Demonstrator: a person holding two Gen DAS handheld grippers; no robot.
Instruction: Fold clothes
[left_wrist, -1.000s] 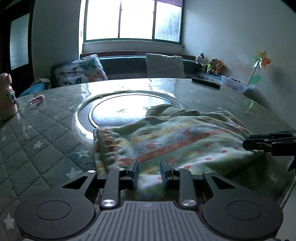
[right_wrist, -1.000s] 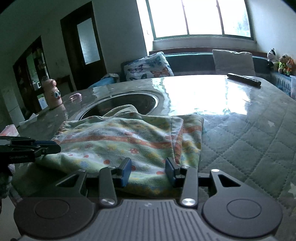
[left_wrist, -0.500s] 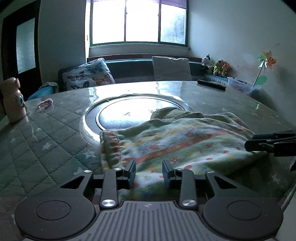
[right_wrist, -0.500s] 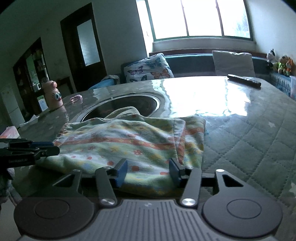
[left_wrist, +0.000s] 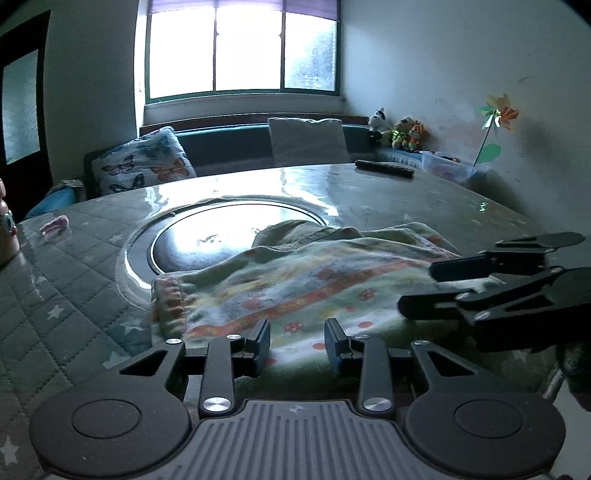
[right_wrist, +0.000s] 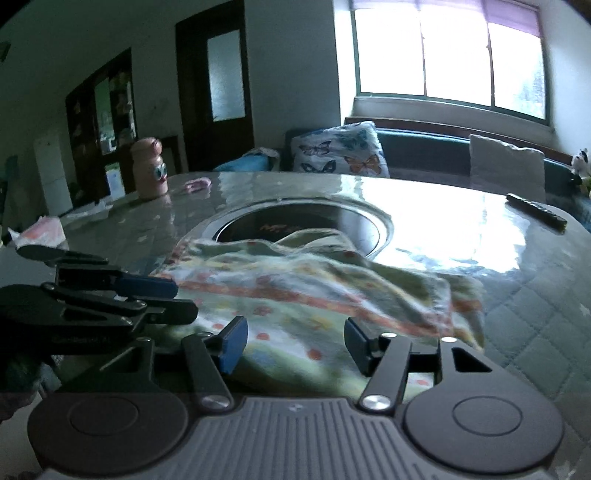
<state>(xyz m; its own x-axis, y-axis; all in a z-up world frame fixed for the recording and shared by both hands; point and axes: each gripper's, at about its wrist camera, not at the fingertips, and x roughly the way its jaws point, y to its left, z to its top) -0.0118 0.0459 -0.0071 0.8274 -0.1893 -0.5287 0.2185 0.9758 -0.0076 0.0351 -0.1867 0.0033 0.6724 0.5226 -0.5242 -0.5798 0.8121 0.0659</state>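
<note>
The floral garment lies partly folded on the tabletop, its far edge over the round inset. My left gripper is parted and empty; my right gripper is opening, nothing pinched. If I grab only the top layer, the fold may pull apart.

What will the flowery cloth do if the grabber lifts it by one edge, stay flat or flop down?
It will probably flop. The flowery cloth already lies in soft wrinkles and folded layers on the table, so it looks limp, not stiff. It seems thin, so likely light. The table's clear cover looks shiny, so a push might slide or bunch it up.
</note>
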